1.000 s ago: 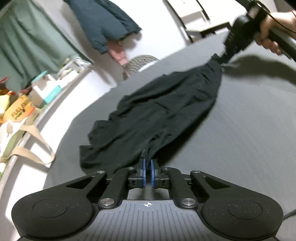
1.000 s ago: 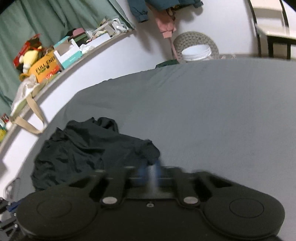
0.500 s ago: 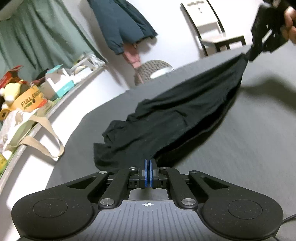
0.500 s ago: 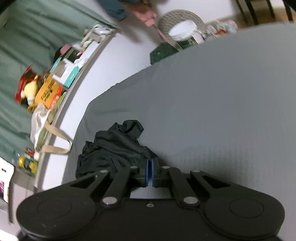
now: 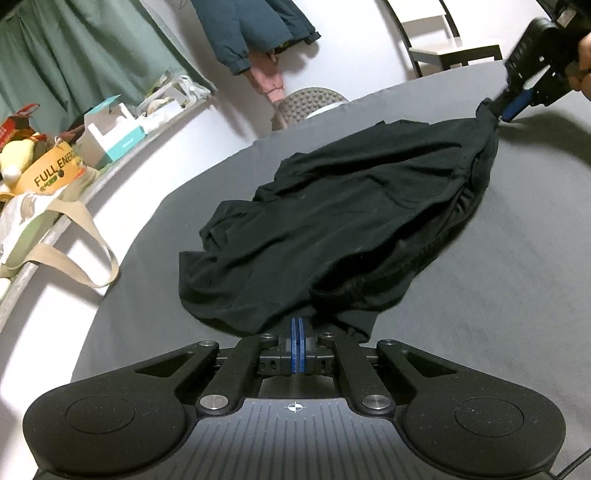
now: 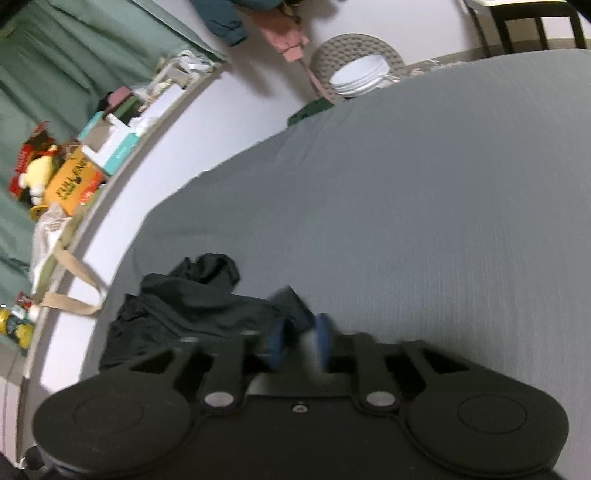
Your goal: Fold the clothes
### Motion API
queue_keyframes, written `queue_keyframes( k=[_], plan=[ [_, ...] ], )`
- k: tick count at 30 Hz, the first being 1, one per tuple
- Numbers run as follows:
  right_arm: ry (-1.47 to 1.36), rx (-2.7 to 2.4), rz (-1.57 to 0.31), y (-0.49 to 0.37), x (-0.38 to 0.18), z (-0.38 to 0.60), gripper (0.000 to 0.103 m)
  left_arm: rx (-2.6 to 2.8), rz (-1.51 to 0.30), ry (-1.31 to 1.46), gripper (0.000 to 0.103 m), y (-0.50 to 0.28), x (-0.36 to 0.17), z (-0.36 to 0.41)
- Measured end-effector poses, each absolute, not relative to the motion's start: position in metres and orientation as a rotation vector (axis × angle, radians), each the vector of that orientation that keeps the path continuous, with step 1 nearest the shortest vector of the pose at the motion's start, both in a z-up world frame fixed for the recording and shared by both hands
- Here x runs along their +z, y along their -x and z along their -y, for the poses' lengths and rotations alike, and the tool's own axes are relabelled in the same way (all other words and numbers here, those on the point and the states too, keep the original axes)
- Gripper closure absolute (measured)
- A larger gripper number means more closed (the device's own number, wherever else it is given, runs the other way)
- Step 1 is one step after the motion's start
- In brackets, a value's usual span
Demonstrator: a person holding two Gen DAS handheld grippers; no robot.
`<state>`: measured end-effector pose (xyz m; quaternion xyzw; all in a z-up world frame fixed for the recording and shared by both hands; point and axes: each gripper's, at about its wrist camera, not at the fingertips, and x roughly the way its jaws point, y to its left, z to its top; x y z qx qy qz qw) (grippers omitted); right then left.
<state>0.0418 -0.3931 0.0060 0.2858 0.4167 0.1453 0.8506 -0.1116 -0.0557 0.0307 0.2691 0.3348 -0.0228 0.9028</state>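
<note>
On the grey table (image 5: 509, 280), a black garment (image 5: 354, 206) is lying stretched between two hand-held grippers, running from 6 o'clock toward 1 o'clock in the left wrist view.

Left gripper (image 5: 297, 334): jaws are pressing together on the near hem of the garment, blue pads meeting with cloth between them, as they were half a second ago.

Right gripper (image 6: 300, 334), seen also from the left wrist at 1 o'clock (image 5: 508, 107): jaws are now standing spread, blue pads apart with a bunched corner of the garment sitting between them; half a second ago they were closed flat on that corner. The right view is blurring with motion, so whether the cloth is touching either pad cannot be told.

Garment: it is resting lower and slacker on the table than before, when it was hanging taut and lifted at the far end; folds are pooling toward 9 o'clock.

Surroundings: a shelf (image 5: 110, 162) at 10 o'clock is carrying boxes and a yellow plush toy (image 5: 14, 155); a beige tote bag (image 5: 55, 236) is hanging off its edge; a dark jacket (image 5: 255, 29) is hanging on the wall at 12 o'clock.
</note>
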Motion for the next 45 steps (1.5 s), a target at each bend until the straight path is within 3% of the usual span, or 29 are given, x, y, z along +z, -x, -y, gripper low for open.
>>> queue_keyframes(
  k=[12,20,25,30,40,45],
  plan=[
    [-0.567,0.300,-0.907,-0.041,0.010,0.402,0.067,-0.113,-0.593,-0.788,0.096,0.137,0.032,0.086],
    [-0.318,0.366,-0.876,-0.037,0.022,0.380,0.067,-0.116,-0.605,-0.752,0.096,0.138,0.034,0.085],
    [-0.327,0.370,-0.853,-0.034,0.013,0.376,0.067,-0.165,-0.614,-0.760,0.096,0.141,0.030,0.091],
    [-0.369,0.419,-0.853,-0.033,0.012,0.377,0.092,-0.181,-0.621,-0.766,0.096,0.142,0.029,0.092],
    [-0.797,0.514,-0.882,-0.039,0.030,0.392,0.096,-0.239,-0.632,-0.847,0.095,0.149,0.020,0.099],
    [-0.819,0.529,-0.862,-0.039,0.032,0.388,0.096,-0.247,-0.644,-0.896,0.095,0.154,0.015,0.105]
  ],
)
